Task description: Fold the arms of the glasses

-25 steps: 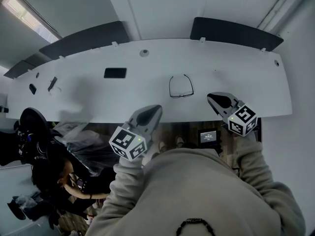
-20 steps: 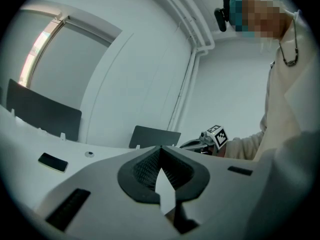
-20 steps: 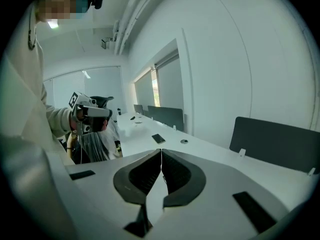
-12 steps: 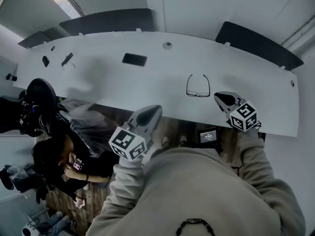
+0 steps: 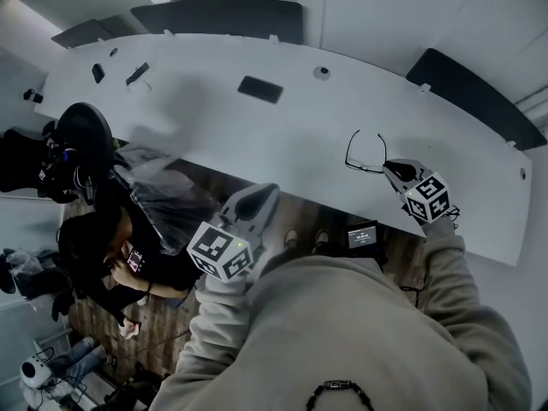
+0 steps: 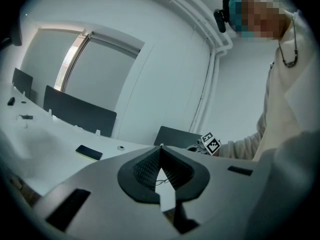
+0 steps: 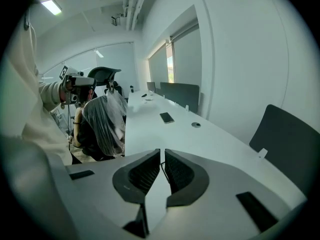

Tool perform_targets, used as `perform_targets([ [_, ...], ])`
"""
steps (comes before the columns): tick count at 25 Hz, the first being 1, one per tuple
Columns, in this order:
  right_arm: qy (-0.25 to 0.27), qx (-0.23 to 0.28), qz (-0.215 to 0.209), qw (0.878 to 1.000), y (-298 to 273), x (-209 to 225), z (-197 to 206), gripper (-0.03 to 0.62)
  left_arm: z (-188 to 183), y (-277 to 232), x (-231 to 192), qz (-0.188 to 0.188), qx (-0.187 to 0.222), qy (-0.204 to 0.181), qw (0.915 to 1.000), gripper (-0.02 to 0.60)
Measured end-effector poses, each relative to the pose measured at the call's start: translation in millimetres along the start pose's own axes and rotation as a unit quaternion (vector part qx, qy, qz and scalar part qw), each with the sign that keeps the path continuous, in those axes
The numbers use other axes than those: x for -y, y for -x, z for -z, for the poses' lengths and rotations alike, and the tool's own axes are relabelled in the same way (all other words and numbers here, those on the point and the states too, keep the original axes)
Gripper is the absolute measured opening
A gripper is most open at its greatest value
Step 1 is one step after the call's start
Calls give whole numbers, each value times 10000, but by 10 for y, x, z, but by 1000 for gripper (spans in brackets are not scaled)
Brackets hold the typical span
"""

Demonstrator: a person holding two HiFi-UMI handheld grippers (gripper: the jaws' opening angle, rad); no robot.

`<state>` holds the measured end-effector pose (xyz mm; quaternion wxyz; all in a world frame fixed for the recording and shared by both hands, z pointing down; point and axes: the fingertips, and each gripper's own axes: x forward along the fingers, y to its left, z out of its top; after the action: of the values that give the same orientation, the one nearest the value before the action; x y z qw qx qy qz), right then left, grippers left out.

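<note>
Right tongs (image 5: 388, 166) are pressed together and nosing in just beside the thin black wire-framed glasses (image 5: 366, 152), which lie arms-open near the front edge of the long white counter (image 5: 214, 118). With the tips this close, a closed nose could shove the light frame along the smooth top instead of hinging an arm. Left tongs (image 5: 264, 192), also shut, hang well apart off the counter's edge, so nothing braces the frame if it skids.
</note>
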<state>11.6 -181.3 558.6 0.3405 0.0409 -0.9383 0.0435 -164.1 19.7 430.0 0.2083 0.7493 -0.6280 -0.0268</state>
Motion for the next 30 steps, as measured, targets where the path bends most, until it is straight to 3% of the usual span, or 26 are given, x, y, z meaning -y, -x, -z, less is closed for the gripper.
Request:
perform_targets([
  [9, 444, -1058, -616, 9915, -507, 112, 441, 33, 131, 336, -227, -552, -10, 243, 9982, 5],
  [12, 756, -1560, -850, 9812, -680, 123, 641, 97, 182, 444, -294, -741, -18, 337, 9967, 5],
  [21, 1921, -2700, -1286, 9347, -1137, 76, 1128, 129, 280, 734, -477, -1259, 30, 569, 9904, 5],
  [30, 2068, -3216, -1268, 9153, -1447, 119, 1422, 127, 392, 947, -550, -1560, 47, 762, 9848, 5],
])
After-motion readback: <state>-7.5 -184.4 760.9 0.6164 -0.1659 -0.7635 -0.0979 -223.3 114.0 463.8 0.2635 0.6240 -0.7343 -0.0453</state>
